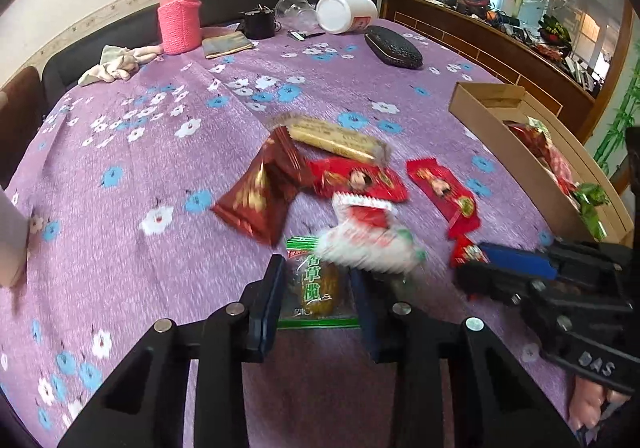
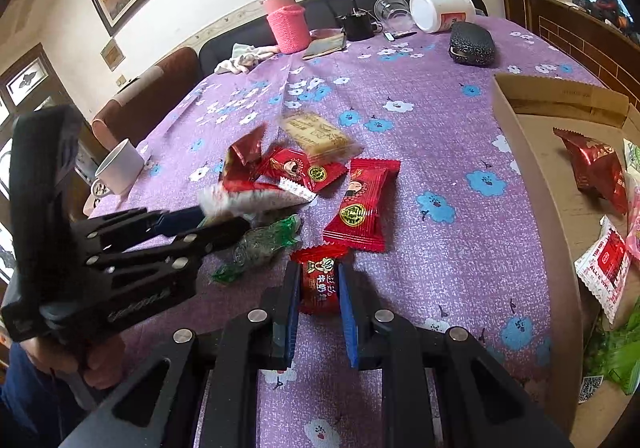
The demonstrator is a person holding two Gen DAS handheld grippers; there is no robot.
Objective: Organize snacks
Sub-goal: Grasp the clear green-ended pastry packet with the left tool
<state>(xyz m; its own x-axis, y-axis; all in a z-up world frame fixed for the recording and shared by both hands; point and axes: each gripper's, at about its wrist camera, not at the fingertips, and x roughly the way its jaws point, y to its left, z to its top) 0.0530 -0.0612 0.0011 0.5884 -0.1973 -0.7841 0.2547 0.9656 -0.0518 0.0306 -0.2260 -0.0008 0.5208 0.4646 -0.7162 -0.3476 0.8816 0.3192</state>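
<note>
Snacks (image 2: pixel 600 168) inside cardboard box (image 2: pixel 520 136), more on tablecloth (image 2: pixel 440 120)

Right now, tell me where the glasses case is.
The glasses case lies at the table's far right end, just in front of the tipped white jar, beyond the cardboard box.

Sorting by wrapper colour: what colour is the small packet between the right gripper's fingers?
Red, with white and gold print. The small packet shows best in the right wrist view.
</note>
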